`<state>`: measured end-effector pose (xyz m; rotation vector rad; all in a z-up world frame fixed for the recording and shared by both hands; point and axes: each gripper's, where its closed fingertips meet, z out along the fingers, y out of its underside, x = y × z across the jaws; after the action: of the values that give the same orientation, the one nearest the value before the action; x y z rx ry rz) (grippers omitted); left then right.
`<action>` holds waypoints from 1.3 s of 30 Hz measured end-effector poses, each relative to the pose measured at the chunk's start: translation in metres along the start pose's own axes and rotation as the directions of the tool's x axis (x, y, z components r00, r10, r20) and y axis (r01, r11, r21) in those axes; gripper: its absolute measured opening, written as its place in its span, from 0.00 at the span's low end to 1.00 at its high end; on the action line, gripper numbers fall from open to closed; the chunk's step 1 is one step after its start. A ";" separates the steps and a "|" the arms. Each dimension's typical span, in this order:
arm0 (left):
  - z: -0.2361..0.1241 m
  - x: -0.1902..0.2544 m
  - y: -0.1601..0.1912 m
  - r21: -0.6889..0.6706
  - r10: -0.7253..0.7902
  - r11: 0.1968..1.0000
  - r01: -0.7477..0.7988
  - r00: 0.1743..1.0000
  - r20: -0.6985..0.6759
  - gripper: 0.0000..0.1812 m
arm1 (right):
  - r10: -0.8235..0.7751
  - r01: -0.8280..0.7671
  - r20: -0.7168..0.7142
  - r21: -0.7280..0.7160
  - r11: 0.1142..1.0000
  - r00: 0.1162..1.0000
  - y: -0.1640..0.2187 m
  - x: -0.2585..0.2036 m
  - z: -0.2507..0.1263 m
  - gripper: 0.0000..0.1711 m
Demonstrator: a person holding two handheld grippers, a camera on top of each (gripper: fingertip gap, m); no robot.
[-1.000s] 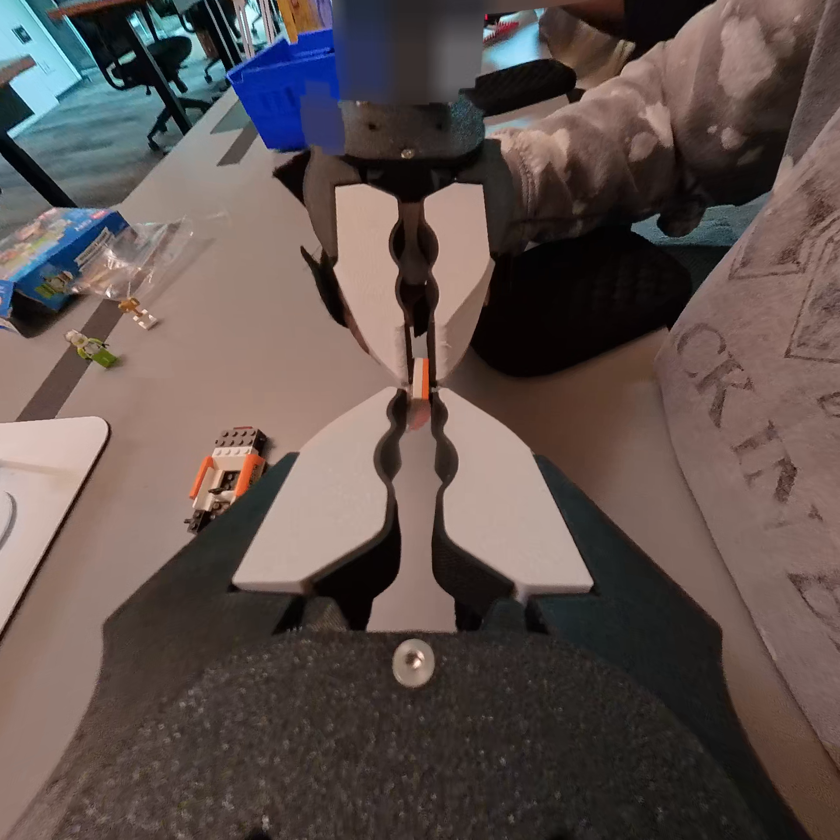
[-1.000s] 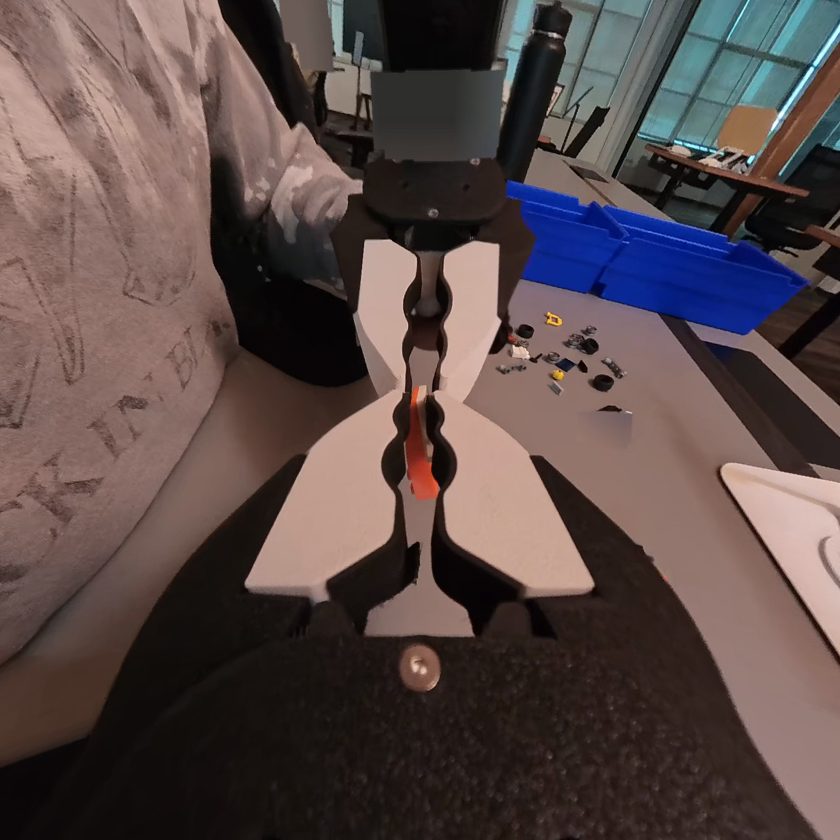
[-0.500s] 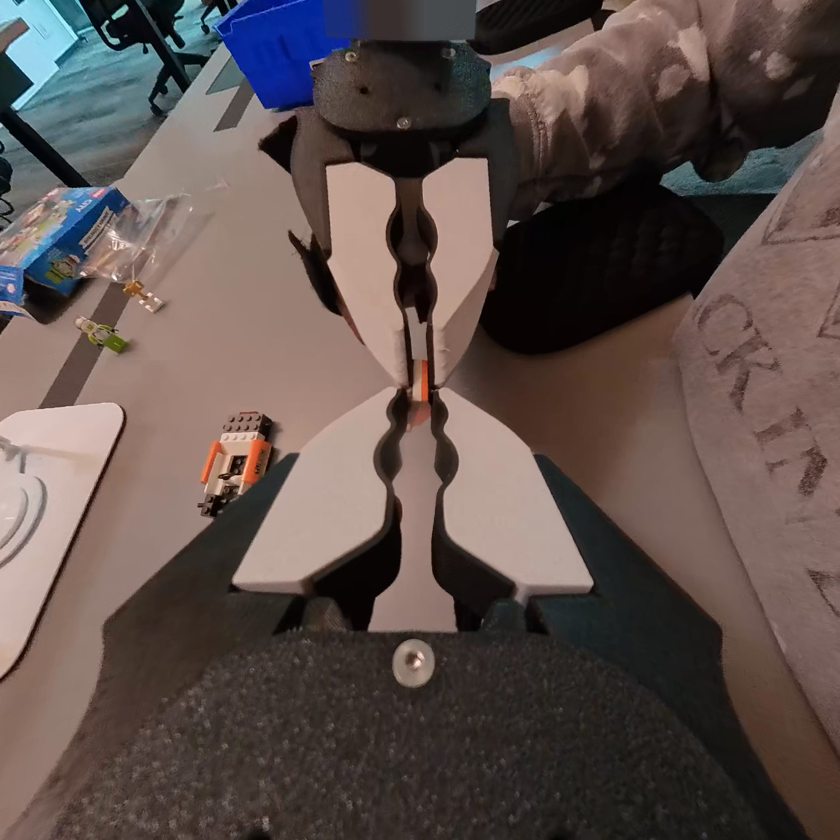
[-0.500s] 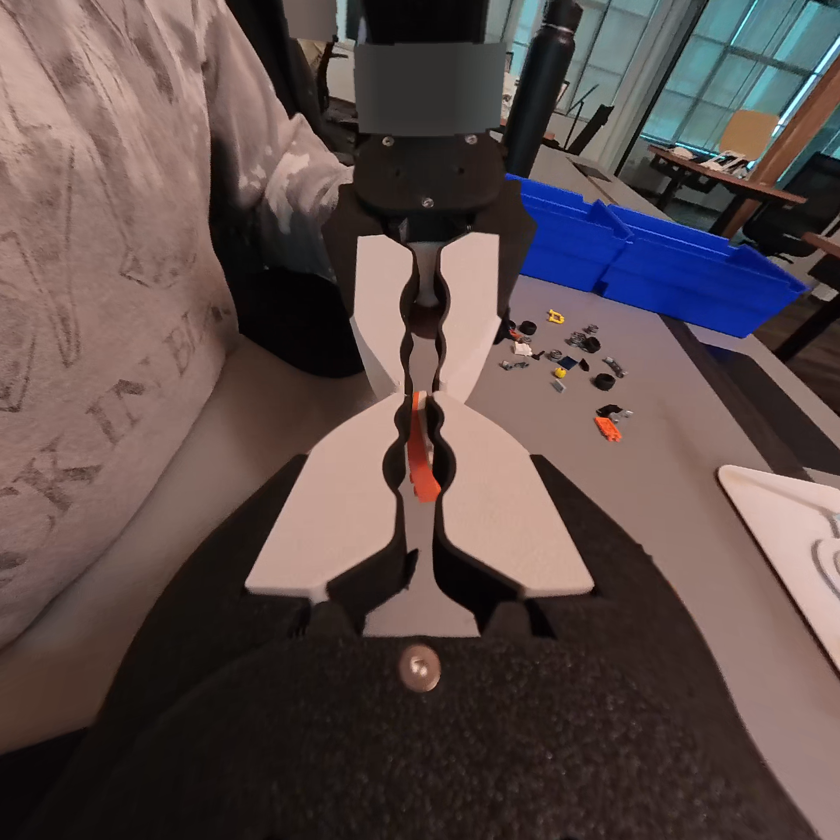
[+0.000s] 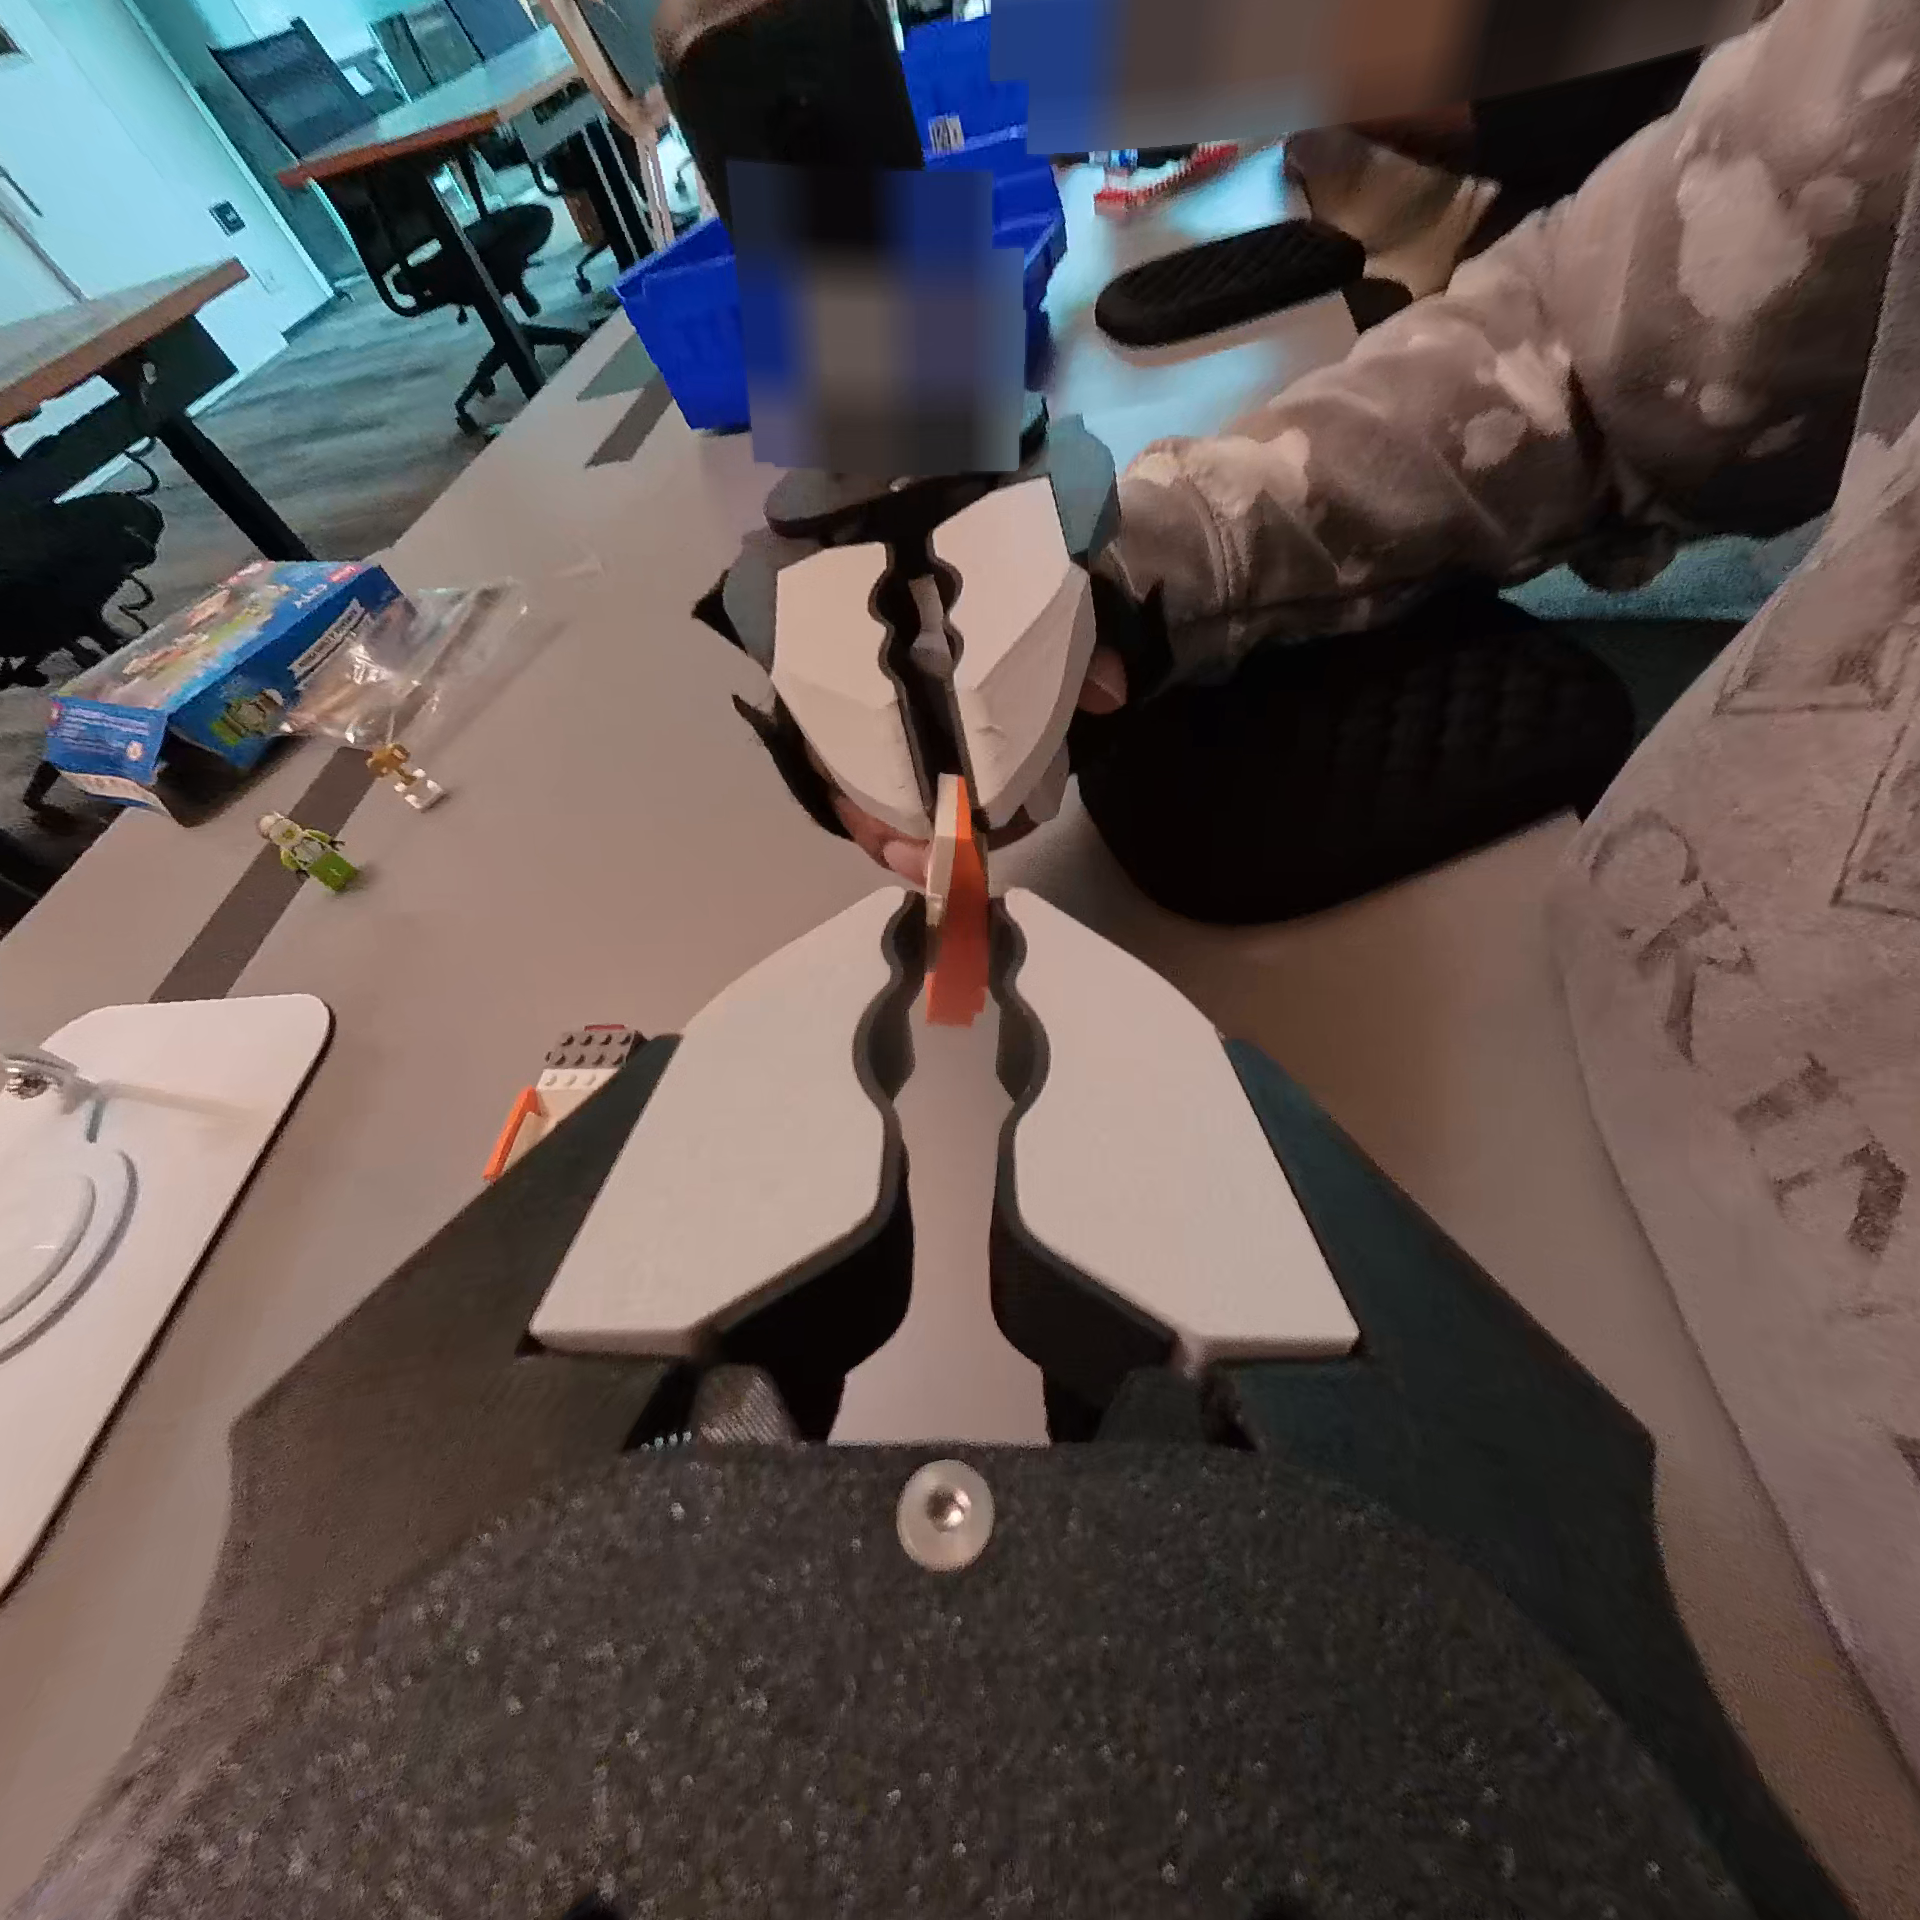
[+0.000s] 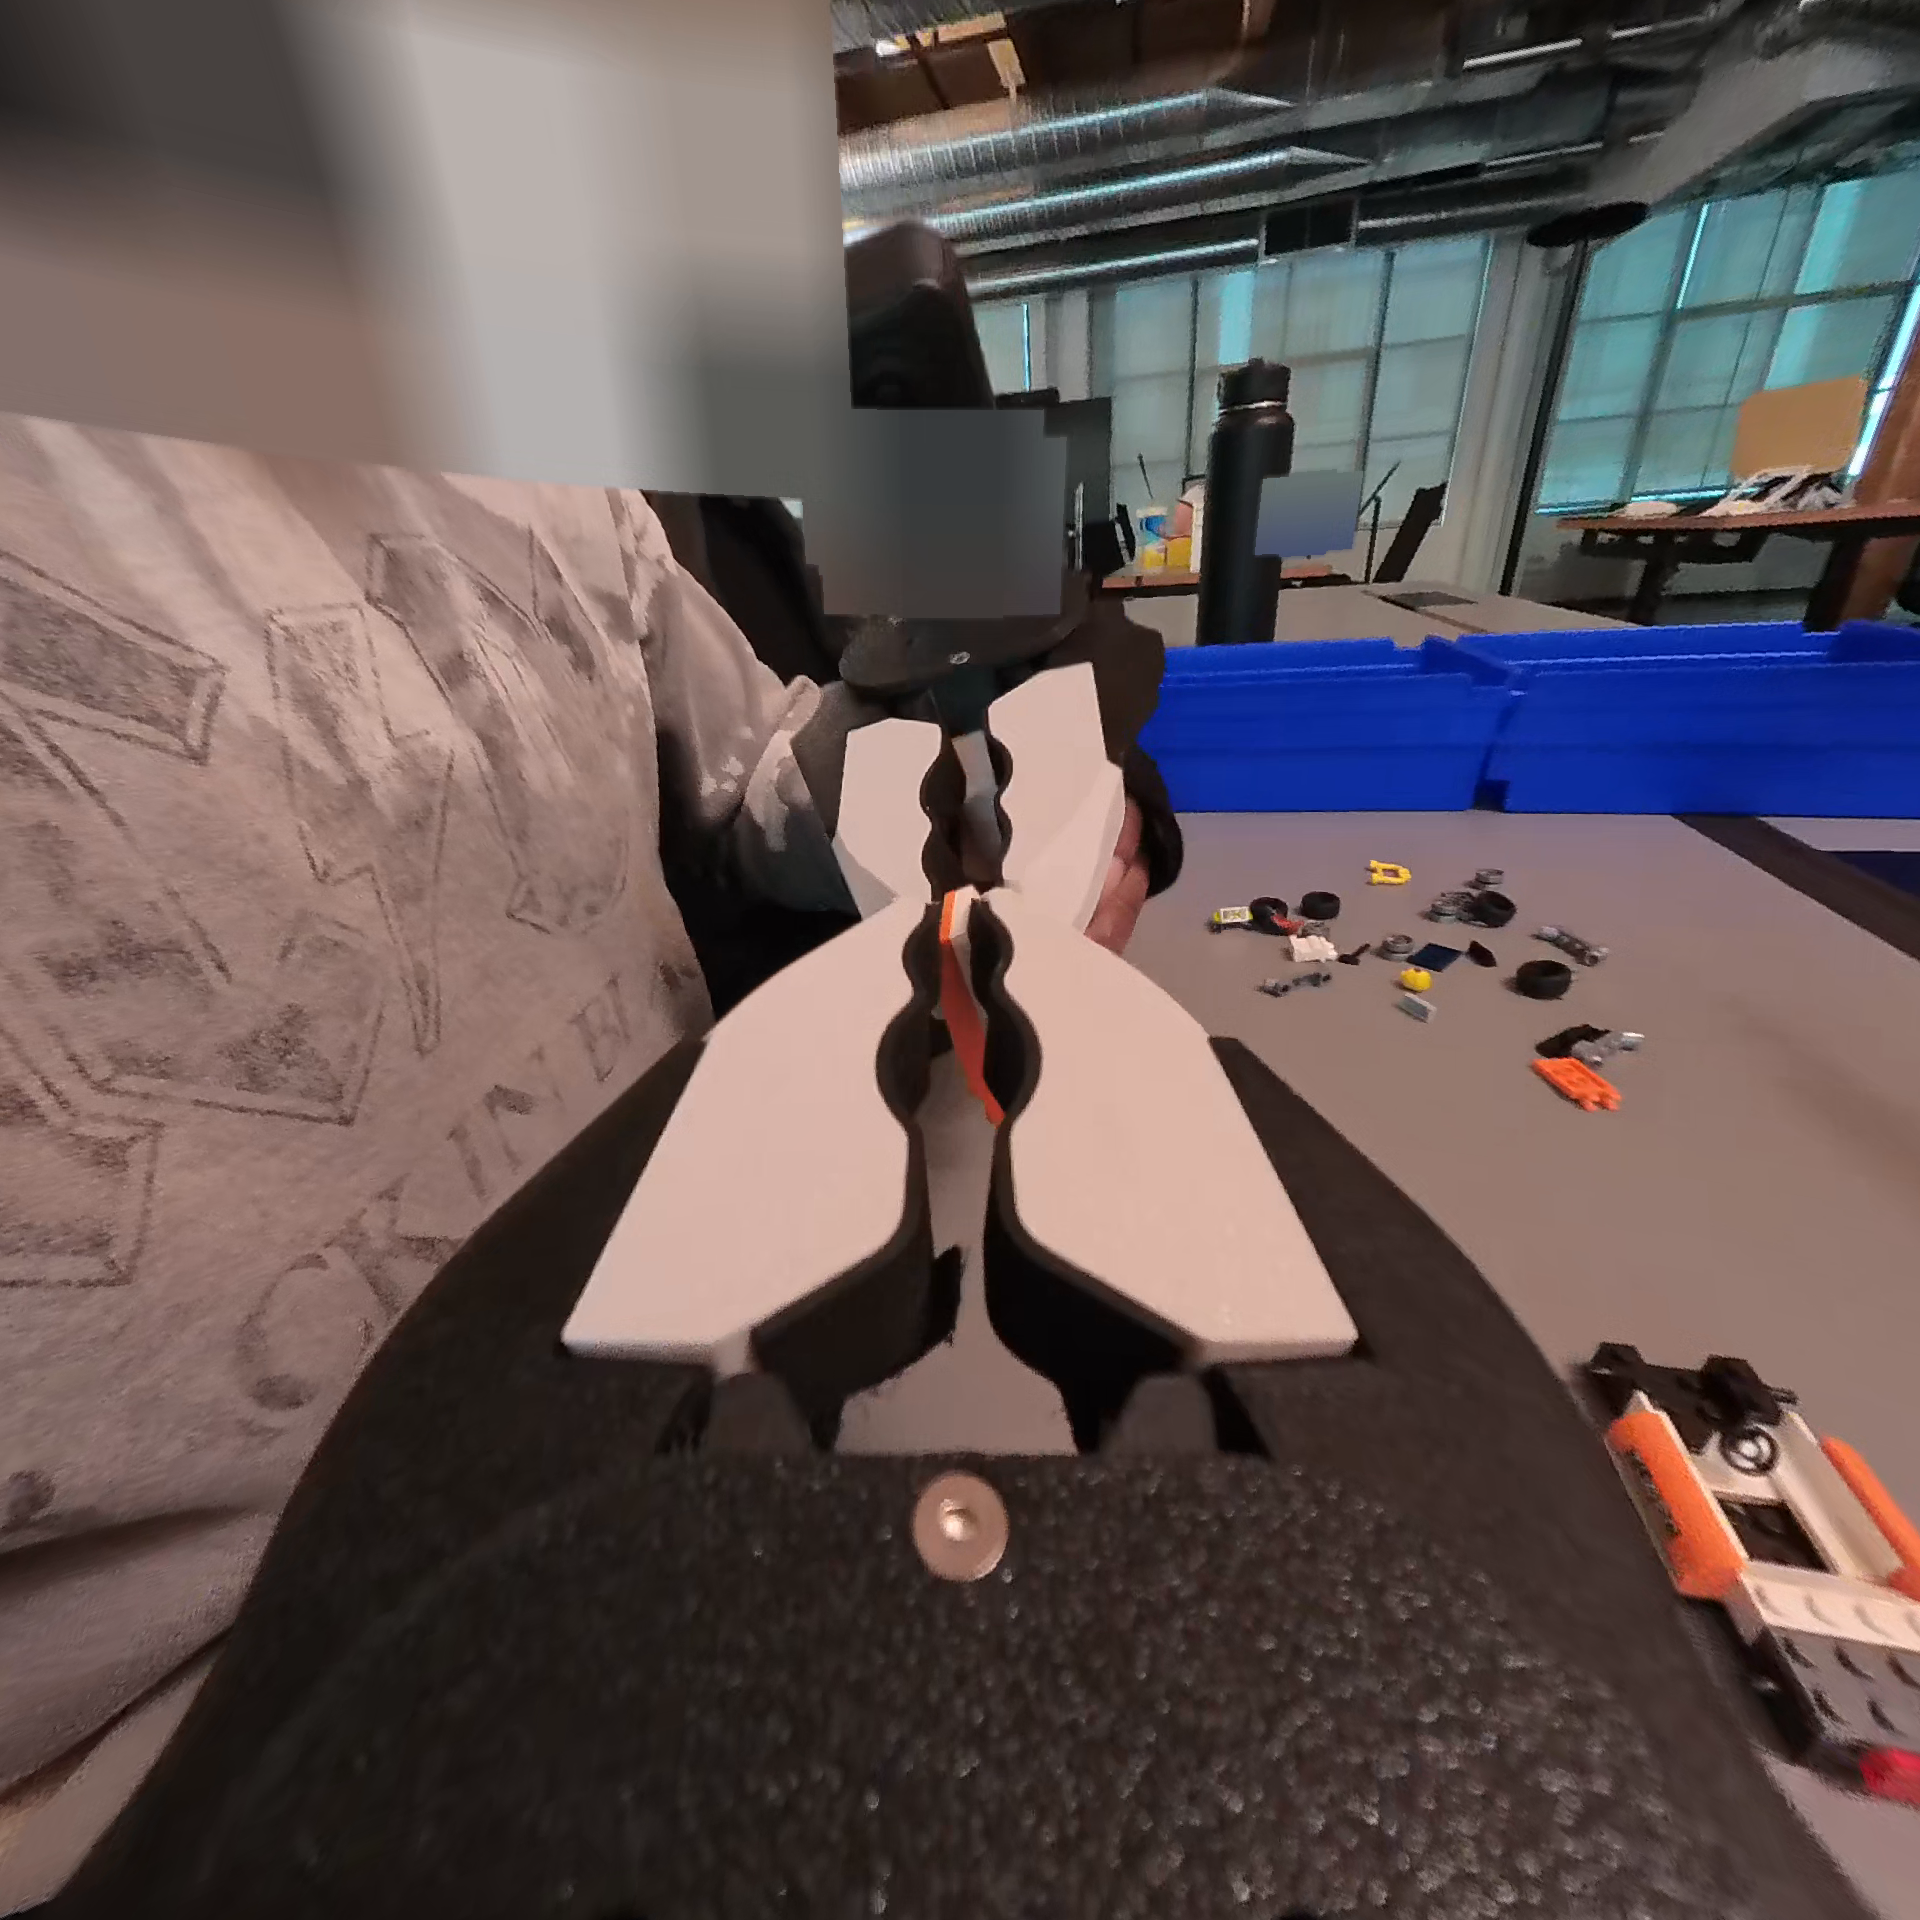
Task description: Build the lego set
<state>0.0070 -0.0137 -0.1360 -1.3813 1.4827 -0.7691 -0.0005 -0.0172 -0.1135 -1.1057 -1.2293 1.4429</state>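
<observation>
Grey and matte, the counter [image 6: 1455,1195] runs under both grippers in an office with tall windows and other desks behind. Held above it, between the two grippers, is a thin flat piece [image 5: 958,935] made of an orange plate stacked against a white one, smooth plastic, standing on edge. The left gripper [image 5: 951,914] has its pale, wavy-edged fingers [image 5: 748,1122] drawn close together, and the plate's near end sits in the narrow gap at their tips; whether they actually pinch it I cannot tell. From the opposite side the right gripper [image 6: 961,914] meets it tip to tip, its fingers [image 6: 790,1122] likewise nearly closed with the orange strip [image 6: 966,1029] lying in the gap and touching the right-hand finger. Both bodies are black, grainy foam-like shells with a silver screw in the middle.

On the counter, low beside the right gripper, lies a half-built vehicle [image 6: 1766,1507] in orange, white and black. Farther off is a scatter of small loose parts [image 6: 1434,945]: black tyres, a yellow bit, grey bits, and an orange plate. Blue plastic bins [image 6: 1558,727] stand behind them, and a dark bottle [image 6: 1242,499] rises beyond. In the left wrist view a small figure [image 5: 312,852], a clear bag [image 5: 416,665] and a blue box [image 5: 208,665] lie at the left, with a white rounded board [image 5: 156,1195] nearer. A grey patterned sweatshirt [image 6: 260,883] fills one side.
</observation>
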 end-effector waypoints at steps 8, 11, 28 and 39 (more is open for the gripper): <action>0.002 -0.003 0.018 -0.176 0.103 0.979 -0.101 0.995 0.005 0.06 | -0.250 0.204 -0.093 -0.345 0.916 0.964 0.020 0.009 0.003 0.07; 0.003 -0.005 0.023 -0.238 0.130 0.963 -0.126 0.992 -0.001 0.06 | -0.350 0.272 -0.078 -0.485 0.831 0.933 0.029 0.013 0.003 0.06; 0.002 0.001 0.007 -0.124 -0.020 0.992 0.014 0.999 -0.044 0.07 | 0.045 -0.045 -0.004 -0.104 0.994 0.999 0.017 0.006 -0.001 0.04; -0.001 0.003 0.014 -0.265 0.088 0.960 -0.092 0.996 -0.025 0.06 | -0.278 0.223 -0.074 -0.421 0.879 0.958 0.028 0.005 0.005 0.05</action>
<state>0.0004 -0.0144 -0.1491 -1.4953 1.6940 -0.5362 -0.0091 -0.0155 -0.1410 -1.2403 -1.5593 0.9198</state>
